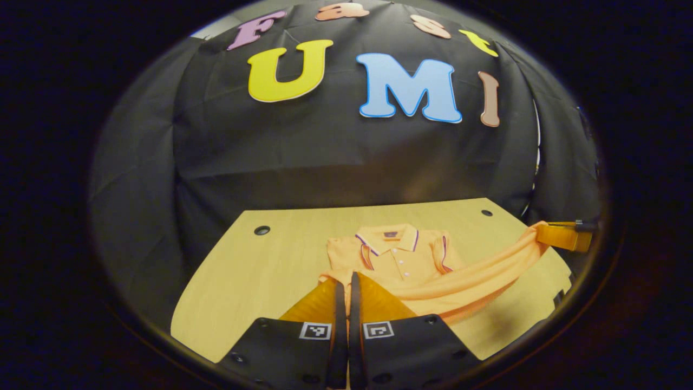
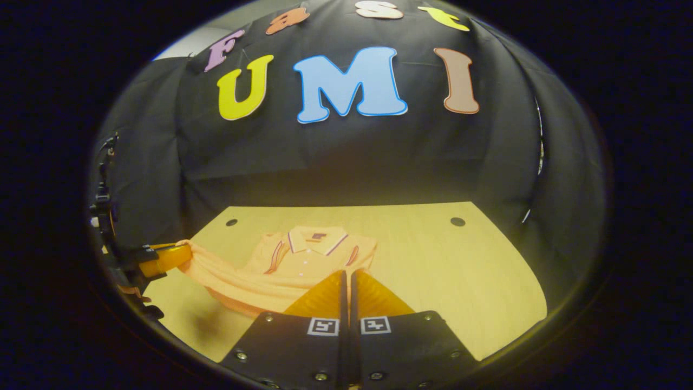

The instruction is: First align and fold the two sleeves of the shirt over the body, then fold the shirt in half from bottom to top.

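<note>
An orange short-sleeved polo shirt point(image 1: 398, 254) of soft knit cloth, with dark piping on its collar and sleeve cuffs, lies on the pale wooden surface point(image 1: 254, 271) in front of the black cloth wall. Its collar end points toward that wall and lies flat, with both sleeves already turned in over the chest. The lower part of the shirt is lifted off the surface and hangs as a stretched band of cloth between the two tools.

In the left gripper view, the left tool point(image 1: 344, 281) sits at the near edge of the shirt with its two fingers drawn almost together, leaving only a thin slit, and the orange cloth bunches right at their tips; the hem corner seems pinched there, though the fabric inside the slit is hard to make out. The right tool point(image 1: 563, 235) appears to the shirt's far right, raised above the surface, with the other hem corner caught in it and the cloth drooping in a curve from it back to the shirt.

In the right gripper view, the right tool point(image 2: 346, 279) likewise has its fingers nearly touching at the shirt's near edge. The left tool point(image 2: 162, 259) shows left of the shirt, gripping the hem, a shadow beneath the hanging cloth.
</note>
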Demonstrator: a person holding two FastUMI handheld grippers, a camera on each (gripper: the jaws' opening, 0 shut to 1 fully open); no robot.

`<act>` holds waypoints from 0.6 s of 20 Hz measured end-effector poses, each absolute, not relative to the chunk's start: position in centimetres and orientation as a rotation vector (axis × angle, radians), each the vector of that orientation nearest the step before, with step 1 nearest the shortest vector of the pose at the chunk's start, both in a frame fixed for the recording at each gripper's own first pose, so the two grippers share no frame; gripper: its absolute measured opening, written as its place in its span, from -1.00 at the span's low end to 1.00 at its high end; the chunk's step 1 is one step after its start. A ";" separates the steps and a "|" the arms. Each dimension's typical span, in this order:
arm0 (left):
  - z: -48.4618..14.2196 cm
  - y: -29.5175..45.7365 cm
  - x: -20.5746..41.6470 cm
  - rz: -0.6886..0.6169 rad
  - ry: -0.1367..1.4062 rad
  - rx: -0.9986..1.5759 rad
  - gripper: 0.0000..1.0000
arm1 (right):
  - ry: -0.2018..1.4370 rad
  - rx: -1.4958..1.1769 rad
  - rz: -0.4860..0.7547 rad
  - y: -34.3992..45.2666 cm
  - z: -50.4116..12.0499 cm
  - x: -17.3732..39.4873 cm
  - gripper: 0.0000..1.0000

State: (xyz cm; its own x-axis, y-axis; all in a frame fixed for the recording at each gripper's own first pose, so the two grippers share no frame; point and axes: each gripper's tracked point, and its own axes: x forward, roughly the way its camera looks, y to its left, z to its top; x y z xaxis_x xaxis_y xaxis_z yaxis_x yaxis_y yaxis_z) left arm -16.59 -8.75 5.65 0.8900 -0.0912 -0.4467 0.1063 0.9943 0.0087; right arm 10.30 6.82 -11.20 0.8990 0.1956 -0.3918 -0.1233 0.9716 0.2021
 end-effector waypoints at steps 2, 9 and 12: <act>5.5 -8.8 -14.0 -0.128 0.462 0.047 -0.85 | 0.418 0.177 0.143 6.9 -10.8 12.5 -0.99; 3.8 -9.1 -5.1 -0.192 0.443 0.047 -0.85 | 0.440 0.171 0.066 7.5 -11.5 19.6 -0.99; 1.6 -9.8 -2.0 -0.226 0.462 0.044 -0.86 | 0.461 0.165 0.031 7.5 -12.5 22.3 -0.99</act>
State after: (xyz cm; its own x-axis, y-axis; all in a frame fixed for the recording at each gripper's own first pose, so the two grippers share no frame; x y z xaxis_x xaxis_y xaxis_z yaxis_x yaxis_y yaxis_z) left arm -1.97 -9.77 1.56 0.8706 -0.2058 -0.4469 0.2257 0.9742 -0.0090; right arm 22.30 7.55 -12.51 0.8956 0.0674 -0.4398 0.0071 0.9861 0.1657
